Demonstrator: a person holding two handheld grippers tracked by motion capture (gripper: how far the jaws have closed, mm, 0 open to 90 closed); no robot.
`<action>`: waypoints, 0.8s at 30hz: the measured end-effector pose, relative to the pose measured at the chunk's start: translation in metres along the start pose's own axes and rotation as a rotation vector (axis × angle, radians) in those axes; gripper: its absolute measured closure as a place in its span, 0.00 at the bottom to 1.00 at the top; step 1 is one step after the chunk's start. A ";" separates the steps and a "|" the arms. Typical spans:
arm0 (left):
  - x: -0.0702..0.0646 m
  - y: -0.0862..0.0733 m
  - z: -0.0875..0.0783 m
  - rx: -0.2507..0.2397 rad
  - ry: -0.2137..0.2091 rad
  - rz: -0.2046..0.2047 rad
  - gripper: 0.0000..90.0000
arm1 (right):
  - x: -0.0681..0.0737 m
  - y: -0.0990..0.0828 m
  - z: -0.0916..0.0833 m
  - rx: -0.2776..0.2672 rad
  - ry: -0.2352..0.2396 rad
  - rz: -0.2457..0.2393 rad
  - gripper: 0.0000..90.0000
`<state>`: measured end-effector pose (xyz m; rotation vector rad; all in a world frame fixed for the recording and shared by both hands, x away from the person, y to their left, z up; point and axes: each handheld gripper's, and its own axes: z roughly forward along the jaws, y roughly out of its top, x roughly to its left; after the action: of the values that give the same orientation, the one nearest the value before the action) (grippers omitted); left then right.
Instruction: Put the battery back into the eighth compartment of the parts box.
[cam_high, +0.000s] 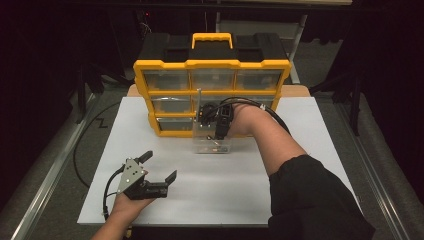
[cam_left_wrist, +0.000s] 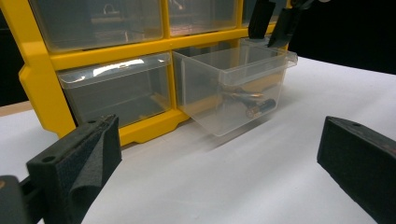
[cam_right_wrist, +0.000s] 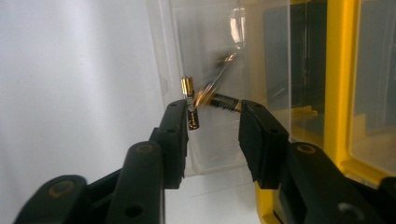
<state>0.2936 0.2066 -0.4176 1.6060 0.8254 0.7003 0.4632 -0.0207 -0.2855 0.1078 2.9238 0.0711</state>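
A yellow organizer (cam_high: 165, 64) with clear drawers stands at the back of the white table (cam_high: 280, 185). One clear drawer (cam_high: 214, 145) is pulled out from the bottom row, with batteries (cam_left_wrist: 254, 105) lying in it. My right gripper (cam_high: 218, 134) hangs over this drawer and points down into it. In the right gripper view the right gripper (cam_right_wrist: 212, 135) is open above the batteries (cam_right_wrist: 190, 103), with nothing between its pads. My left gripper (cam_high: 161, 165) rests low at the table's front left, open wide and empty. In the left gripper view the left gripper (cam_left_wrist: 219, 163) faces the drawer (cam_left_wrist: 233, 88).
The other drawers (cam_left_wrist: 114, 91) of the organizer are pushed in. A black case (cam_high: 165, 45) with a yellow handle (cam_high: 212, 39) sits on top of the organizer. White table surface lies between the left gripper and the drawer. Dark floor and metal rails (cam_high: 55, 165) flank the table.
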 end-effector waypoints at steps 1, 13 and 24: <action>0.000 0.000 0.000 -0.001 0.000 0.000 0.01 | 0.001 -0.001 0.000 0.001 0.001 -0.001 0.69; -0.001 0.000 0.001 0.003 0.002 0.002 0.01 | 0.016 -0.024 -0.013 -0.006 -0.011 0.019 0.67; -0.001 0.000 0.001 0.005 0.002 0.005 0.01 | 0.035 -0.042 -0.009 -0.003 -0.005 0.024 0.67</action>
<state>0.2935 0.2057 -0.4181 1.6125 0.8256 0.7045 0.4243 -0.0601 -0.2862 0.1430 2.9175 0.0796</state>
